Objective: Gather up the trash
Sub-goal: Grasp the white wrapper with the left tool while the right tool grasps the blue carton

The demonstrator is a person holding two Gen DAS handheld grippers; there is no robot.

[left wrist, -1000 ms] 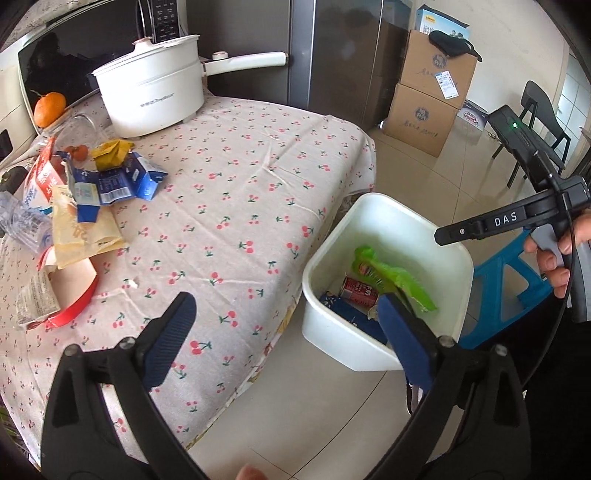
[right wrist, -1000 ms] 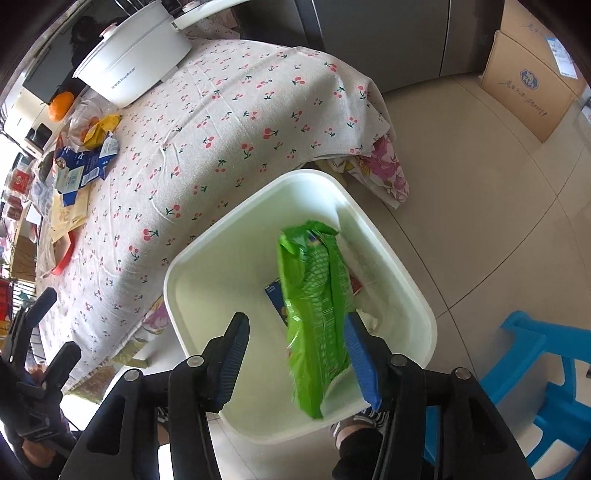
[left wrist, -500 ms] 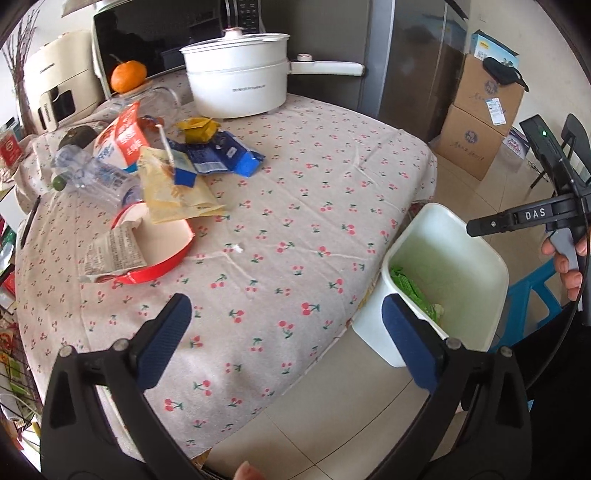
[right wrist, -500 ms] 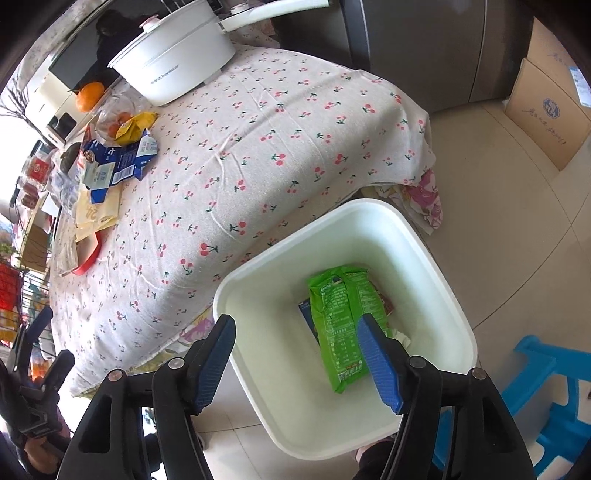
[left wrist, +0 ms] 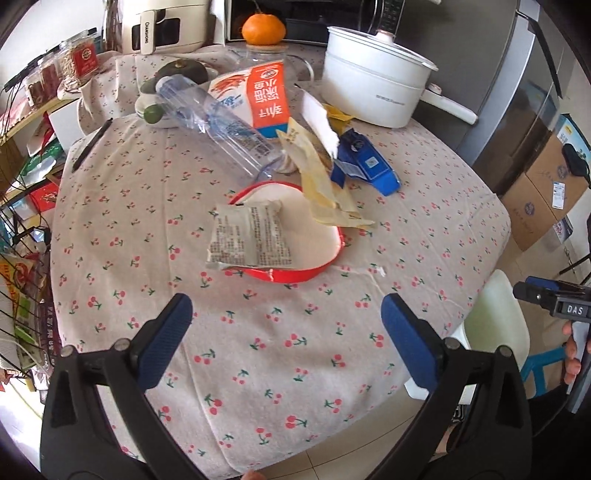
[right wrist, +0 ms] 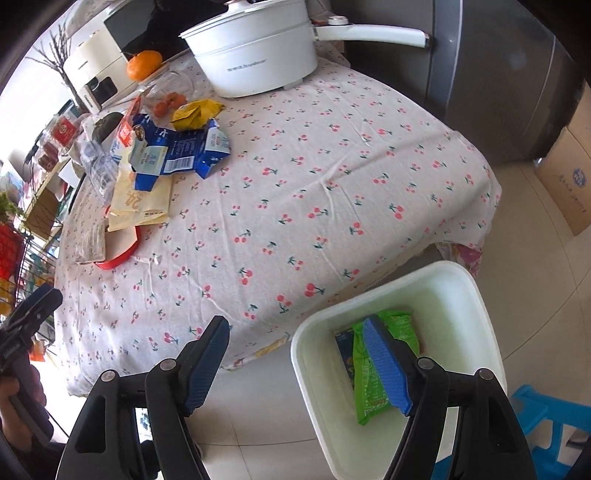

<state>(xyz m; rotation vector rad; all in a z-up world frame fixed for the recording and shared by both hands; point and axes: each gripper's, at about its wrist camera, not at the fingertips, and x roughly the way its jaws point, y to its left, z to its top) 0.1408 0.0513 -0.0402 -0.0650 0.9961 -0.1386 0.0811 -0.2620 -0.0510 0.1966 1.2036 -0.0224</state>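
Note:
Trash lies on the cherry-print table: a grey printed wrapper (left wrist: 251, 236) on a red-rimmed paper bowl (left wrist: 314, 240), a clear plastic bottle (left wrist: 218, 122), a cream paper bag (left wrist: 325, 184), a blue carton (left wrist: 369, 166) and an orange-white bag (left wrist: 258, 99). My left gripper (left wrist: 284, 328) is open and empty, over the table's near edge in front of the bowl. My right gripper (right wrist: 295, 362) is open and empty above the rim of the white bin (right wrist: 469, 369) on the floor, which holds a green packet (right wrist: 369, 380).
A white pot (left wrist: 373, 88) with a long handle, an orange (left wrist: 264, 27), a microwave and a cream appliance (left wrist: 162, 22) stand at the table's back. Cardboard boxes (left wrist: 546, 192) and a blue stool (right wrist: 554, 424) are on the floor. A wire rack (left wrist: 22, 295) stands left.
The green packet has dropped from my right gripper into the bin. My right gripper drew back toward the table edge. My left gripper swung left from the bin to face the trash pile.

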